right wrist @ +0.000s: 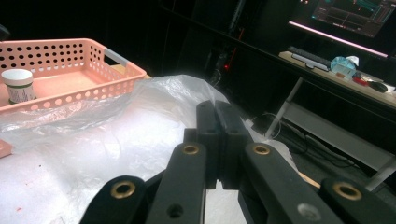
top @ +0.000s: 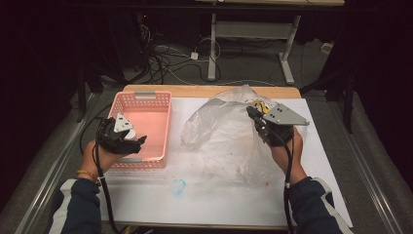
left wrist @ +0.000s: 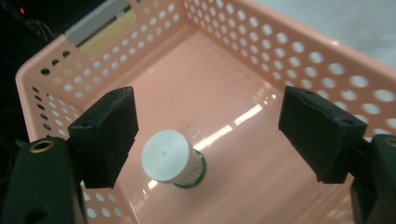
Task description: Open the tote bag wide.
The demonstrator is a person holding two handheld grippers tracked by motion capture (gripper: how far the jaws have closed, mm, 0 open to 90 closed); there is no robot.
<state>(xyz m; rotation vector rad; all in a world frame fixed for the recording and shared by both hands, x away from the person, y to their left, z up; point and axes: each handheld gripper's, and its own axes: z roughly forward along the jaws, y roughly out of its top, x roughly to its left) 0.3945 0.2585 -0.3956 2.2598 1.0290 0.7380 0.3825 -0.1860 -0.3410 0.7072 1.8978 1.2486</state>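
A pink perforated basket (top: 145,94) stands on the left of the white table. A small white jar (left wrist: 170,158) with a green label stands upright on its floor, near the front corner. My left gripper (top: 139,141) hovers over that corner, open, with its jaws (left wrist: 212,126) on either side of the jar and well clear of it. A crumpled clear plastic bag (top: 219,131) lies right of the basket. My right gripper (top: 251,112) is shut on the bag's raised far edge, its jaws (right wrist: 215,105) pressed together. From the right gripper view the jar (right wrist: 17,86) and basket (right wrist: 70,56) appear at the left.
The table's white sheet (top: 219,200) has a small blue smear (top: 179,186) near the front. Something yellow (top: 260,105) sits at the bag's mouth beside my right gripper. Beyond the table's far edge are cables and desk legs (top: 212,53) on the floor.
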